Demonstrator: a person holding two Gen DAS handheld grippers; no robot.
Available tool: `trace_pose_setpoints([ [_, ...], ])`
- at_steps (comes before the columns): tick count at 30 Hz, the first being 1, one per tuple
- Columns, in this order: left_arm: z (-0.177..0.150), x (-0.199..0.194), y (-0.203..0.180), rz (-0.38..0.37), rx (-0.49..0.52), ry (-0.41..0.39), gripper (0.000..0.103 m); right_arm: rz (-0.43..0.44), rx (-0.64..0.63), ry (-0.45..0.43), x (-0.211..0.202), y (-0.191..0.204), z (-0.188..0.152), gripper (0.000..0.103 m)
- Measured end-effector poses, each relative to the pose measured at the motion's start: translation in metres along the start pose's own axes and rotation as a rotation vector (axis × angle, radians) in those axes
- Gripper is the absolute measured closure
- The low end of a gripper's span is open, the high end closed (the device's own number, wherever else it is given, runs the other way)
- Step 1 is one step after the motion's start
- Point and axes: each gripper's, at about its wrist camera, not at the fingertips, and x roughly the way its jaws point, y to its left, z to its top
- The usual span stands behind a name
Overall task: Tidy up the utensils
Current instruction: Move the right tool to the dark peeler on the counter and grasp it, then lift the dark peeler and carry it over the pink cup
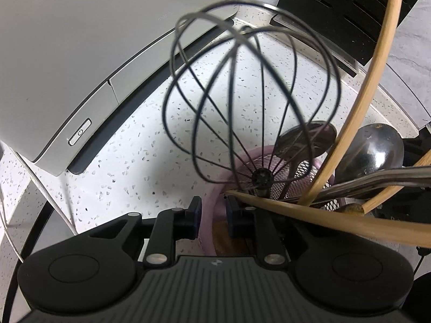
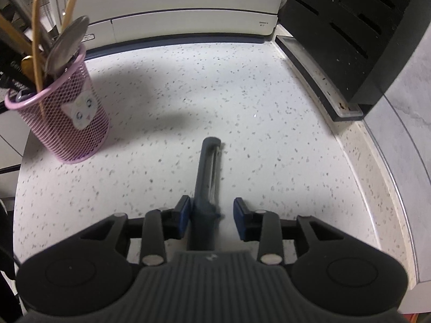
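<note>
Blue-padded fingers of the right gripper (image 2: pixel 211 214) stand apart, one on each side of a dark grey peeler (image 2: pixel 207 185); the left pad sits right at its handle, and the right pad has a gap beside it, so nothing squeezes the peeler. It lies on the speckled white counter (image 2: pixel 269 107), near the front edge, with its blade end pointing toward the back. At the counter's left edge stands a pink mesh cup (image 2: pixel 67 123) (it has a little cat face on it), full of chopsticks (image 2: pixel 36 53), a big metal spoon (image 2: pixel 66 44) and other tools. Along the back edge sits a white machine (image 2: pixel 188 0), and at the back right corner a black slotted rack (image 2: pixel 350 27) leans. Over on the other side, the left gripper (image 1: pixel 212 216) has its fingers close together, clamped on the rim of the same pink mesh cup (image 1: pixel 212 204), one finger outside and one inside. A wire whisk (image 1: pixel 250 94) sticks up out of the cup toward the camera, with the wooden chopsticks (image 1: pixel 371 80) and two metal spoons (image 1: pixel 371 148) beside it.
</note>
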Motion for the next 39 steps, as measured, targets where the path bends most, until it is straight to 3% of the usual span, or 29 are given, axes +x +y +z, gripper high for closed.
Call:
trace_pose_setpoints([
  [8,-0.001,0.000,0.004,-0.006,-0.004,0.000,0.073,0.018,0.015,-0.001,0.009,-0.001,0.015,0.069],
  [14,-0.001,0.000,0.005,-0.008,-0.003,-0.002,0.072,0.044,0.025,0.015,0.011,-0.001,0.019,0.088],
  [22,-0.004,-0.003,0.004,-0.009,-0.005,-0.006,0.072,0.041,0.040,-0.009,0.004,-0.002,0.016,0.090],
  [25,-0.004,-0.004,0.005,-0.010,-0.008,-0.007,0.070,0.045,0.051,-0.069,-0.012,-0.003,0.017,0.090],
  [34,-0.003,-0.003,0.005,-0.005,-0.014,-0.004,0.070,0.102,0.098,-0.382,-0.076,0.001,0.023,0.090],
  [39,-0.003,-0.002,0.007,-0.014,-0.024,0.000,0.070,0.122,0.122,-0.507,-0.097,0.002,0.026,0.090],
])
